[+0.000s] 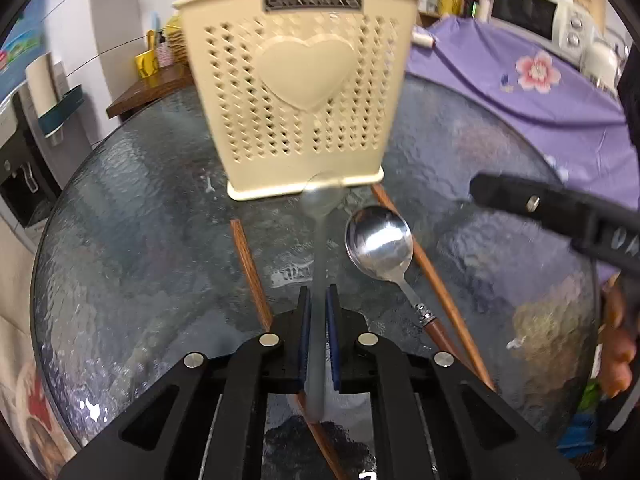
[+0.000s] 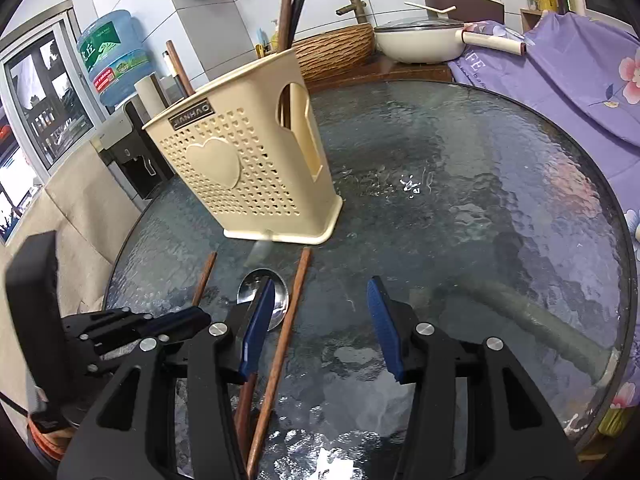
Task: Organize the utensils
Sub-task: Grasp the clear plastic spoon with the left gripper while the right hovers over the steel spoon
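The left hand-held gripper point(image 1: 318, 304) is clenching a translucent spoon point(image 1: 320, 240), faint against the glass worktop point(image 1: 140, 240) before the cream holder point(image 1: 298, 92). The right hand-held gripper point(image 2: 320, 320) is hanging released, partly hiding the steel spoon point(image 2: 280, 300).

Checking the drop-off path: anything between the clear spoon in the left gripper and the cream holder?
Nothing visible. The left gripper is shut on the clear spoon, whose bowl already reaches the base of the cream holder. The metal spoon and chopsticks lie to the sides on the glass table.
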Demonstrator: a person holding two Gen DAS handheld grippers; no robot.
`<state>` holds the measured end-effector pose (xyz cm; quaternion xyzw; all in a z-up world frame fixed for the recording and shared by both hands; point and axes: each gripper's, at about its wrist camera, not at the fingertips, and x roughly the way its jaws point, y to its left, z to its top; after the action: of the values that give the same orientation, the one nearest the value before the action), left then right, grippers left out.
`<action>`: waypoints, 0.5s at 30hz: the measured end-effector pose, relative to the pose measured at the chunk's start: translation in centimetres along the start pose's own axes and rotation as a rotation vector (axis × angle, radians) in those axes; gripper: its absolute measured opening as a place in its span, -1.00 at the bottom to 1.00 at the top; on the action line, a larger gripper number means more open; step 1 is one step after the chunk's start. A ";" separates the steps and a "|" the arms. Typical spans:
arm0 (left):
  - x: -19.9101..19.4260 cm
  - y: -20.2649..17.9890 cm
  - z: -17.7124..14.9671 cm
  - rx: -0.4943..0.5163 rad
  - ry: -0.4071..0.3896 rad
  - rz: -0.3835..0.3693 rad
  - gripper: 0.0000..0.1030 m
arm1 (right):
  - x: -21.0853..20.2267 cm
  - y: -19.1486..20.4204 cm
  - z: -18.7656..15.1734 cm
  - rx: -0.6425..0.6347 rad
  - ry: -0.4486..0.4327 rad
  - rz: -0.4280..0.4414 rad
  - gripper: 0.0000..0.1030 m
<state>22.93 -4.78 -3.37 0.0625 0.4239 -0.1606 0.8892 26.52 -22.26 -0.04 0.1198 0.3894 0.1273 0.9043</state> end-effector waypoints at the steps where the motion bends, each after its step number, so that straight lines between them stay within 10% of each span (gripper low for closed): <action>1: -0.7 0.3 0.0 -0.015 -0.017 0.002 -0.86 | 0.1 0.2 -0.1 -0.004 0.004 0.003 -0.05; 15: -4.5 4.2 -3.6 -0.169 -0.062 0.058 -0.94 | 2.0 3.6 -1.4 -0.072 0.055 0.027 -0.05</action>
<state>19.04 1.07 -2.31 -0.0053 0.4064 -0.1002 0.9082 26.32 -18.03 -1.22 0.0888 0.4078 0.1565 0.8952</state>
